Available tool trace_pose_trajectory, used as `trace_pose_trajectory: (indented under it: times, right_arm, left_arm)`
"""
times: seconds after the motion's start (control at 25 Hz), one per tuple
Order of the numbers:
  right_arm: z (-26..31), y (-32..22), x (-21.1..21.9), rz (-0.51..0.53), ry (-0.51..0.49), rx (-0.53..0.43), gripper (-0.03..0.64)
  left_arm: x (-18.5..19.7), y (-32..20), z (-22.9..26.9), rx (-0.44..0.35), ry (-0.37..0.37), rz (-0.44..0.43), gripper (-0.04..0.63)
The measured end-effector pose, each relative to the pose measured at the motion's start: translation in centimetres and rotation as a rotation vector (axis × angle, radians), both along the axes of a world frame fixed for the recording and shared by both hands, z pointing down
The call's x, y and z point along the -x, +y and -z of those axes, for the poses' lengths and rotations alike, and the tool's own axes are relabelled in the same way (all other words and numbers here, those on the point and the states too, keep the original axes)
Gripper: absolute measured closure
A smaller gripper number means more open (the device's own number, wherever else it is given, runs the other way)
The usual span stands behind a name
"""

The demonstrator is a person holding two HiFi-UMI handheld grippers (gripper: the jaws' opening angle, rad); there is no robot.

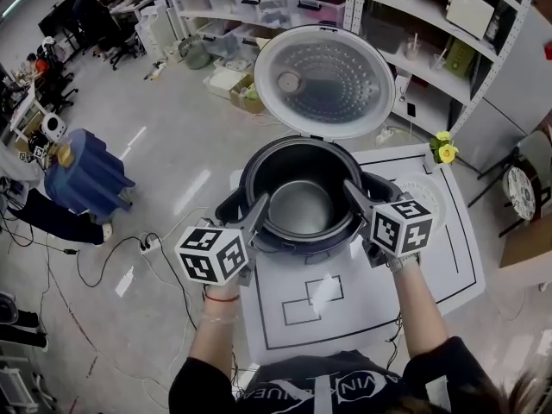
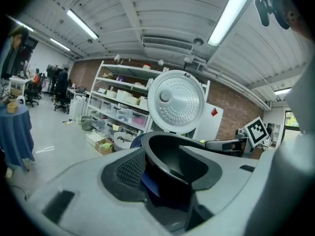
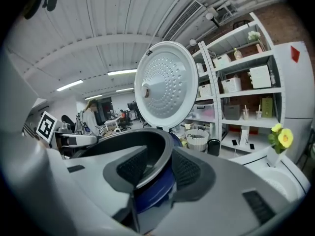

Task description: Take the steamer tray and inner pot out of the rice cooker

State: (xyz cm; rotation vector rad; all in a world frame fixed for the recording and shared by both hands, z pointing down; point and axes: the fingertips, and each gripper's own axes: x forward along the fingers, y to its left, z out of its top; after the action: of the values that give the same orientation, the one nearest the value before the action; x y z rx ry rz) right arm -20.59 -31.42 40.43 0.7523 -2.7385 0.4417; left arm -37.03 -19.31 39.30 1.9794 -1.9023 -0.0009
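Inner pot (image 1: 298, 207) vs the grippers, where are we? — K

It sits in the rice cooker (image 1: 231, 207), on the white table (image 1: 345, 317), with the lid (image 1: 321, 80) standing open at the far side. Left gripper (image 1: 257, 214) straddles the pot rim on the left, right gripper (image 1: 355, 198) straddles it on the right. Each has one jaw inside the pot and one outside. — J

Clamped? — K

No. In the left gripper view the left gripper (image 2: 165, 168) has its jaws spread wide. The pot (image 2: 170, 149) rim runs between them, near the outer pad, but they're not closed on it. In the right gripper view the right gripper (image 3: 160, 170) is wide too. The pot (image 3: 123, 141) rim is between the pads, with blue cooker body showing in the gap by the outer pad. Neither has hold of anything. — J

What does each view add? — K

Head view shows the pot's bare metal floor and the whole rim, but not the pads. Left gripper view shows the right marker cube (image 2: 257, 131) across the pot. Right gripper view shows the left marker cube (image 3: 46, 125) on the far side. It also shows yellow flowers (image 3: 279, 136) and a white round piece (image 3: 278, 183) low at the right. Can't tell if that piece is the steamer tray. — J
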Motion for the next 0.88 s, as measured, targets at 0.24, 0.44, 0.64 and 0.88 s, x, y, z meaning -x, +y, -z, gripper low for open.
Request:
trace_pose_trajectory:
  times: [0.24,0.44,0.64,0.88]
  right_arm:
    - [0.5,-0.1,0.0,-0.039,-0.058,0.009,0.485]
    - [1.3,0.0,-0.4,-0.040,-0.094,-0.035,0.500]
    - [3.3,0.4,-0.6,-0.034,-0.144,-0.080,0.502]
    - [7.0,1.1,-0.8,-0.015,-0.213,-0.146,0.502]
  left_arm:
    - [0.4,0.3,0.3,0.000,0.010,0.029,0.410]
    - [0.2,0.5,0.7,-0.024,-0.008,0.071,0.424]
    - [0.1,1.0,2.9,-0.081,-0.024,0.107,0.435]
    - [-0.1,1.8,6.4,-0.171,-0.029,0.145,0.436]
